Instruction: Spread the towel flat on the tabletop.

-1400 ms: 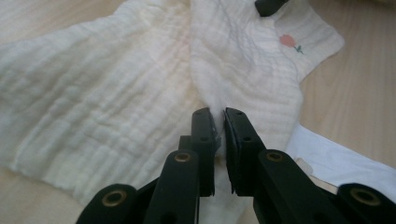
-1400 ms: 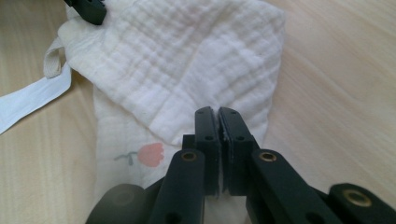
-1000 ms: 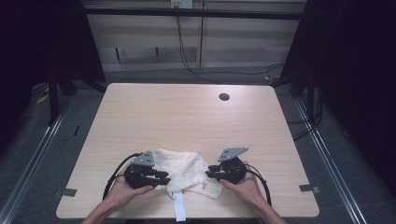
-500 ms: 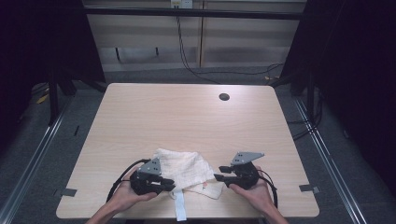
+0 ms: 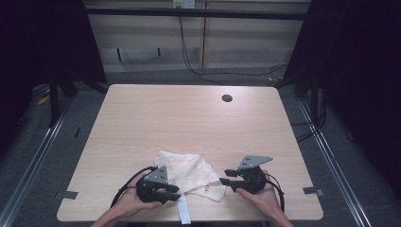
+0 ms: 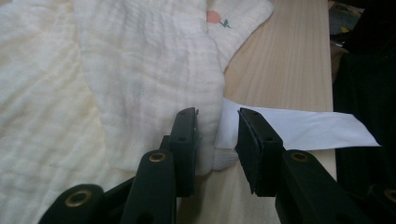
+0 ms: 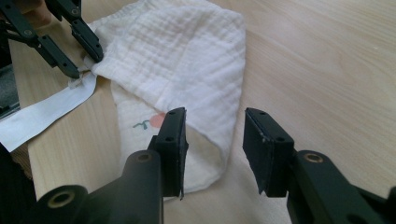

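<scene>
A white muslin cloth [image 5: 187,173] is being worked near the front edge of the wooden table [image 5: 189,118], lying loosely folded between the two hand-held tools, with a long white label strip [image 5: 184,212] trailing from its near corner over the table edge. The left gripper [image 6: 215,133] is being held at that corner; its jaws have just been opening, and in the left gripper view a thick folded hem is seen sitting between them, the left pad close against the fabric while a gap is left at the right pad, so the cloth is being straddled, not clamped. The right gripper [image 7: 212,135] is being held partly open just above the opposite corner, where a small pink printed motif [image 7: 158,119] is visible; its jaws have also just been opening, and nothing is being gripped between them. The cloth is being judged light, soft and limp: it will drape and fold under its own weight, and several layers may be picked up together if a bite is taken too deep. A hold is best being taken at an outer corner or along a single hem, away from the slippery label strip, with each tool on a separate corner so that the fabric can be spread taut.
</scene>
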Demonstrator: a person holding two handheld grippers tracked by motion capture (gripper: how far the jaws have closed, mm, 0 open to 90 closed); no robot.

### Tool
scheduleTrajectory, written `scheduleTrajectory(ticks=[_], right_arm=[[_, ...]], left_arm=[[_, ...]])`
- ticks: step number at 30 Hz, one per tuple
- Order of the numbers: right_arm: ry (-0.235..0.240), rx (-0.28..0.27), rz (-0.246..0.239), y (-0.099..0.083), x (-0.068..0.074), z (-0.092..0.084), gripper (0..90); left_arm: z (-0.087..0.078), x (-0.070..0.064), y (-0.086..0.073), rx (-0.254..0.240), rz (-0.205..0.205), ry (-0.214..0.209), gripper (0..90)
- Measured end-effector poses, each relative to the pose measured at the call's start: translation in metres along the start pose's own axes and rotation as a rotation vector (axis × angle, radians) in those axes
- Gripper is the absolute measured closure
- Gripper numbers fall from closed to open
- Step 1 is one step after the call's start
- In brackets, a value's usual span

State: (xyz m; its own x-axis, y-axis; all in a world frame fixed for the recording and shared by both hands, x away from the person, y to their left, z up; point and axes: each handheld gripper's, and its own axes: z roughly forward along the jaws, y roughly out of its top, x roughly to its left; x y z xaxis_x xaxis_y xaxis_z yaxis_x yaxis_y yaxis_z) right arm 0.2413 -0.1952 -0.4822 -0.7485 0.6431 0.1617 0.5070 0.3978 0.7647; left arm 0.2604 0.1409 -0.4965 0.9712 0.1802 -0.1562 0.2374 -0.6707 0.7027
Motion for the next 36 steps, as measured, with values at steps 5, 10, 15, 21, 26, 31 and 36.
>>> scheduleTrajectory(ticks=[5,10,15,21,26,31,36], right_arm=[[0.002,0.007,0.000,-0.001,0.000,-0.001,59.1],[0.006,0.013,-0.001,-0.002,0.000,-0.001,58.7],[0.009,0.009,-0.001,-0.001,0.000,-0.001,58.3],[0.006,0.001,0.006,-0.001,0.000,-0.004,56.4],[0.008,-0.006,-0.001,0.004,0.008,-0.009,52.9],[0.003,0.018,-0.005,-0.003,0.014,-0.009,49.8],[-0.009,0.021,0.008,-0.004,0.011,-0.007,49.0]], left_arm=[[0.001,-0.004,0.001,0.016,0.041,0.074,82.4],[0.002,-0.006,0.004,0.034,0.050,0.089,88.8],[-0.003,0.001,0.006,0.020,-0.014,0.038,89.3],[-0.023,0.008,0.015,-0.117,-0.075,0.026,89.3],[-0.033,0.016,0.022,-0.166,-0.107,0.061,89.3],[-0.051,0.026,0.030,-0.249,-0.125,0.090,89.3],[-0.068,0.035,0.030,-0.311,-0.152,0.124,89.3]])
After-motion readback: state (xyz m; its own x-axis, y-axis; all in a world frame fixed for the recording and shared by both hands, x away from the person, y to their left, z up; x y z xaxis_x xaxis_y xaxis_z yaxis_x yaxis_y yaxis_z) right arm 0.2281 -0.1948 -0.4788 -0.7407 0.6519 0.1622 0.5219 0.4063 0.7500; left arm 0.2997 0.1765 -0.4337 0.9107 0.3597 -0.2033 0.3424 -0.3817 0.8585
